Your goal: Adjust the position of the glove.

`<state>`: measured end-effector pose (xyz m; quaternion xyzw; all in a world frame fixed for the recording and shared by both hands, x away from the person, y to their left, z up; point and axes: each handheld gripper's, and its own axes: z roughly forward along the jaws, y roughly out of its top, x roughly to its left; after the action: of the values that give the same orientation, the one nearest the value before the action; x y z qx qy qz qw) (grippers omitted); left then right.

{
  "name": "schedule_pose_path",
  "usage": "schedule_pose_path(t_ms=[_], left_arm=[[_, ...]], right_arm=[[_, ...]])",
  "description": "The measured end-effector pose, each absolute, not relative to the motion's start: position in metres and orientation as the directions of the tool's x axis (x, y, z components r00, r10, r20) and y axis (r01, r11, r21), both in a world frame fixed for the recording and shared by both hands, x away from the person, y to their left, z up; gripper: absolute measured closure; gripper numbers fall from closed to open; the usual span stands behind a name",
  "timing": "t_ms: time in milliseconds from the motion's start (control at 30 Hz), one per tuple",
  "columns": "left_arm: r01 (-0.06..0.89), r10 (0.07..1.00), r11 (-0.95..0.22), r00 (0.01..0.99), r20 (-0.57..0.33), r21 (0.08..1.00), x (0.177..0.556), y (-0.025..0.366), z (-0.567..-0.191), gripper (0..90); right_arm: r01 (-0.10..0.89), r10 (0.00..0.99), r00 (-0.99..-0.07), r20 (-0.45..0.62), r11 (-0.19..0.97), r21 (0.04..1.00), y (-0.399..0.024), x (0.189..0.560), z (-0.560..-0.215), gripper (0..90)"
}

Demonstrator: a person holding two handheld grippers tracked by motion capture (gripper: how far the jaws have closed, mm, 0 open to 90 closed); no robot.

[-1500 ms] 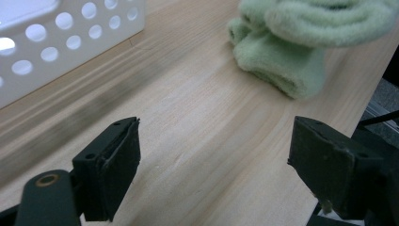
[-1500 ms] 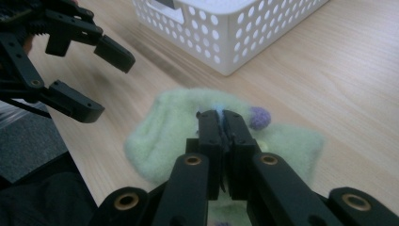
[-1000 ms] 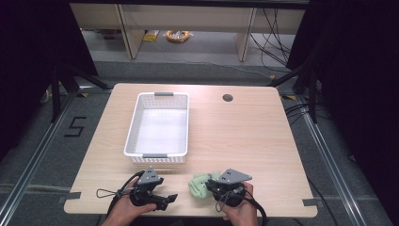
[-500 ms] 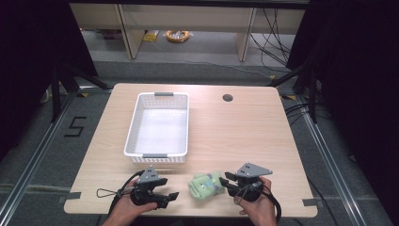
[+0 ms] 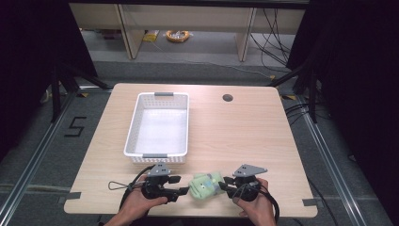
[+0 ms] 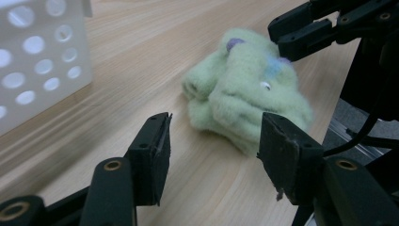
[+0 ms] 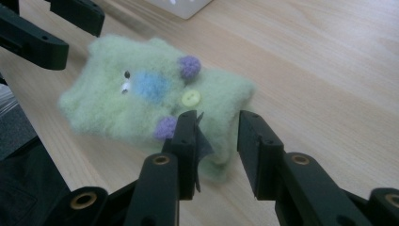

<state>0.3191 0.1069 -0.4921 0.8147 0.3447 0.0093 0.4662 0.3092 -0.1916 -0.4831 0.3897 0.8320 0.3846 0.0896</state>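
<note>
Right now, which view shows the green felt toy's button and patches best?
The right gripper view: the green felt toy lies face-on, showing its yellow button, blue patch and purple dots. The left gripper view shows it side-on beyond the left gripper, with one eye and a little purple. The high view shows a small green lump near the table's front edge.

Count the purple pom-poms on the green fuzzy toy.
2, going by the right gripper view: one purple pom-pom above the yellow button, another below it beside the right gripper's fingers. More may be hidden underneath the green fuzzy toy.
</note>
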Motion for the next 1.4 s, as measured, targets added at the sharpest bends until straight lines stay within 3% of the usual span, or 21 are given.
schedule_pose_path(t_ms=[200,233,300,367,400,733,900,1000,1067,1200,1233,1400], left_arm=[[0.554,0.557,-0.356,0.773,-0.305,0.753,0.325,0.093,-0.491,50.9],[0.555,0.538,-0.37,0.782,-0.315,0.745,0.328,0.092,-0.494,58.9],[0.548,0.527,-0.376,0.79,-0.314,0.747,0.328,0.091,-0.495,63.4],[0.524,0.522,-0.395,0.804,-0.285,0.755,0.328,0.09,-0.495,77.1],[0.521,0.525,-0.38,0.802,-0.286,0.764,0.328,0.089,-0.495,79.5],[0.52,0.519,-0.357,0.801,-0.297,0.776,0.335,0.087,-0.488,82.4],[0.544,0.531,-0.375,0.79,-0.307,0.751,0.34,0.083,-0.498,81.0],[0.556,0.536,-0.363,0.781,-0.321,0.748,0.339,0.087,-0.497,78.0],[0.584,0.551,-0.333,0.758,-0.35,0.74,0.338,0.092,-0.494,68.4],[0.618,0.56,-0.297,0.73,-0.392,0.727,0.335,0.096,-0.492,57.4],[0.654,0.569,-0.267,0.7,-0.431,0.708,0.332,0.099,-0.491,49.4],[0.682,0.571,-0.247,0.676,-0.466,0.688,0.324,0.095,-0.491,41.0]], right_arm=[[0.592,0.717,-0.678,0.164,0.399,0.701,-0.187,0.311,-0.49,72.3],[0.588,0.708,-0.689,0.155,0.421,0.691,-0.188,0.312,-0.491,77.2],[0.594,0.71,-0.686,0.157,0.422,0.685,-0.188,0.312,-0.492,80.3],[0.573,0.701,-0.696,0.153,0.414,0.708,-0.189,0.312,-0.493,85.4],[0.575,0.691,-0.707,0.151,0.438,0.691,-0.191,0.311,-0.489,85.8],[0.585,0.697,-0.695,0.179,0.402,0.705,-0.196,0.294,-0.478,86.3],[0.606,0.705,-0.683,0.189,0.403,0.686,-0.197,0.293,-0.486,85.0],[0.601,0.7,-0.688,0.191,0.402,0.691,-0.197,0.294,-0.487,78.8],[0.614,0.71,-0.671,0.212,0.373,0.695,-0.2,0.296,-0.483,66.9],[0.609,0.724,-0.653,0.221,0.328,0.722,-0.205,0.298,-0.478,58.0],[0.633,0.736,-0.631,0.245,0.305,0.711,-0.205,0.299,-0.478,51.8],[0.655,0.738,-0.621,0.262,0.306,0.691,-0.202,0.307,-0.481,46.6]])
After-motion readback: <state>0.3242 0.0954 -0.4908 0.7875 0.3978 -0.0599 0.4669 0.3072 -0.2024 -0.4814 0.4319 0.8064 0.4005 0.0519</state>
